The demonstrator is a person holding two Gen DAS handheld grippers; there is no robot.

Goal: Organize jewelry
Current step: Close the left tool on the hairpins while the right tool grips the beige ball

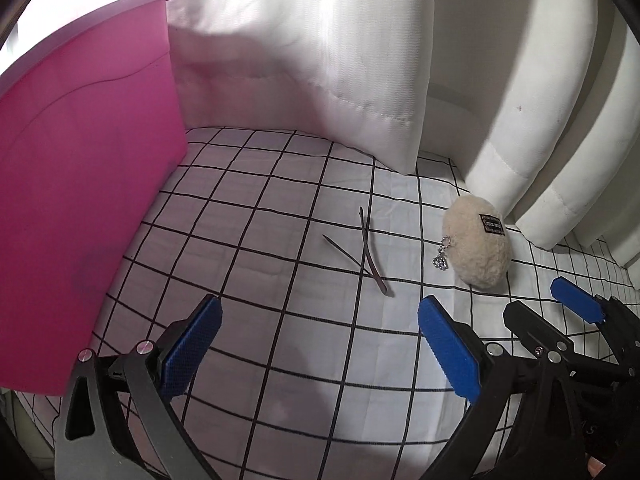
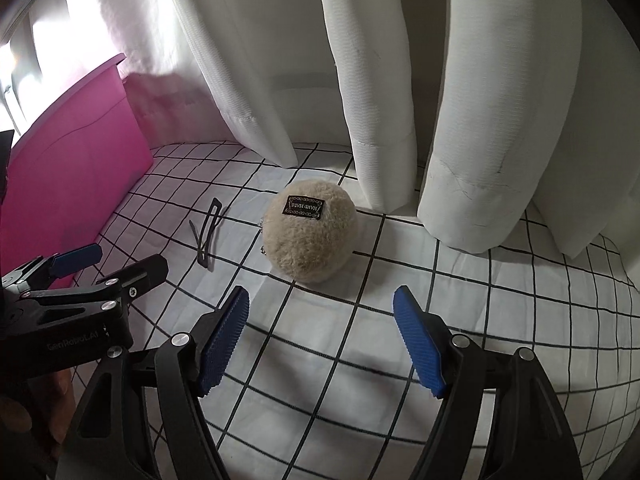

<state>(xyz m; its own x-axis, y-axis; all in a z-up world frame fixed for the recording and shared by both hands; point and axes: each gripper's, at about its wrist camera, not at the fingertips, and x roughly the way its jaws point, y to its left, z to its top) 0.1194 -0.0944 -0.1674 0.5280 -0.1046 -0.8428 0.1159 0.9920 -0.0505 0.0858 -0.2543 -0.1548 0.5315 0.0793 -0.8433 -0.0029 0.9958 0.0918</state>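
White curtains (image 2: 360, 80) behind, black-gridded white cloth (image 1: 280, 320) underneath. Left gripper (image 1: 320, 344) and right gripper (image 2: 320, 344) both spread wide, empty. Thin dark metal hair clip (image 1: 370, 250) mid-cloth, fluffy beige round keychain pouch (image 2: 310, 236) just beside, toward the curtain edge; tall pink plastic bin (image 1: 80, 180) along the left edge. Risk: flat clip (barely any height) slipping the pads, cloth pinched instead.

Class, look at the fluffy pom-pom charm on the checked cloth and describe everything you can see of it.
The pom-pom charm is a rounded, cream-beige ball of fuzzy, fleece-like pile. A small black label with pale lettering sits on its upper side. A short silver ball chain with a sparkly pendant hangs from one side in the left wrist view. It rests on the grid-patterned cloth, close to the white curtain. Neither gripper touches it.
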